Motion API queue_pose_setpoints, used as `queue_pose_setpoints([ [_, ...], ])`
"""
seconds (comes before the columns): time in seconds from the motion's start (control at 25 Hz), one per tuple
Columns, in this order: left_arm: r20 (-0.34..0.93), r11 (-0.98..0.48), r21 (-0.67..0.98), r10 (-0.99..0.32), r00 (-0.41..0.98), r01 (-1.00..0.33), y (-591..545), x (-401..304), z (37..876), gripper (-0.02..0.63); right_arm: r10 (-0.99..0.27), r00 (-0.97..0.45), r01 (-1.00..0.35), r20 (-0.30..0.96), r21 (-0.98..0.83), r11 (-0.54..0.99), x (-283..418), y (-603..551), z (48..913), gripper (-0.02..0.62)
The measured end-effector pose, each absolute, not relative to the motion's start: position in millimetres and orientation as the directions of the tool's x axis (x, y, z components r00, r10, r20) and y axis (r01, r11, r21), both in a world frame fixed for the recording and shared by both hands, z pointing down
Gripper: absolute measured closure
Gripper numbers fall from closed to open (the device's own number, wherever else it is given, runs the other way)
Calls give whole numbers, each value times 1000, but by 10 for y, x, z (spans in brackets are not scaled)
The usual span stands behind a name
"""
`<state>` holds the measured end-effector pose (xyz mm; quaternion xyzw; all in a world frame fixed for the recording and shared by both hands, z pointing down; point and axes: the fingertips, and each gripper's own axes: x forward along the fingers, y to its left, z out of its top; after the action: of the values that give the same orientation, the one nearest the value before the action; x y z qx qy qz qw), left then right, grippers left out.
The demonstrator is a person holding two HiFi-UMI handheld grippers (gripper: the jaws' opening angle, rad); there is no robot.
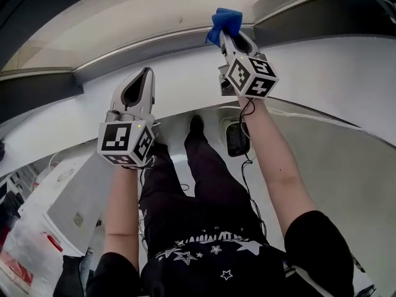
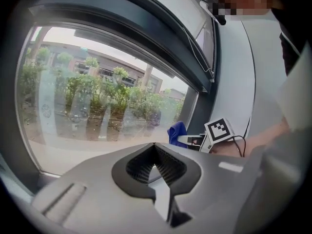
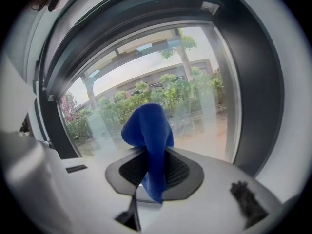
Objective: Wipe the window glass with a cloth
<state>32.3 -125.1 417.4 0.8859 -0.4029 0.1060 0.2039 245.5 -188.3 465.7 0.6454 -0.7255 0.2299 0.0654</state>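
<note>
Right gripper [image 3: 155,150] jaws are clamped on a blue cloth [image 3: 146,126]: a folded hump sticks up past the fingertips and a tail hangs back between the jaws toward the camera

Right in front of that gripper is the window glass [image 3: 146,82], with green bushes [image 3: 190,94] and a building [image 3: 146,77] visible through it; the dark window frame [image 3: 253,91] curves round to its right

In the head view the right gripper [image 1: 228,37] is raised further forward than the other one, the cloth [image 1: 226,20] at its tip lying over the edge where the frame [image 1: 309,17] meets the glass [image 1: 124,17]; cannot tell if the cloth actually touches the pane

Its marker cube [image 1: 250,76] sits behind the jaws, and a cable [image 1: 247,113] drops from it alongside the forearm [image 1: 278,159]

Left gripper [image 2: 155,147] has its jaws closed tip to tip with nothing between them, only the hollow behind the tips

Ahead of it is the glass [image 2: 97,96], with the frame [image 2: 195,106] ahead and to its right

The other gripper [image 2: 189,139] with the cloth [image 2: 176,133] shows just ahead-right of its tips, near the lower corner of the pane

In the head view the left gripper [image 1: 143,79] is held lower and to the left of the right one, well apart, pointing at the white wall [image 1: 322,73] under the window
</note>
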Motion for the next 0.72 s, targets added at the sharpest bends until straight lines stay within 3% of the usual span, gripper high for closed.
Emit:
queue_pose_setpoints([
  [0.72,412,-265,270,-838,359,-926,-1025,-2653,4537,598,-648,-613,-784,453,-243,571,-1693,-2032,5231,520],
])
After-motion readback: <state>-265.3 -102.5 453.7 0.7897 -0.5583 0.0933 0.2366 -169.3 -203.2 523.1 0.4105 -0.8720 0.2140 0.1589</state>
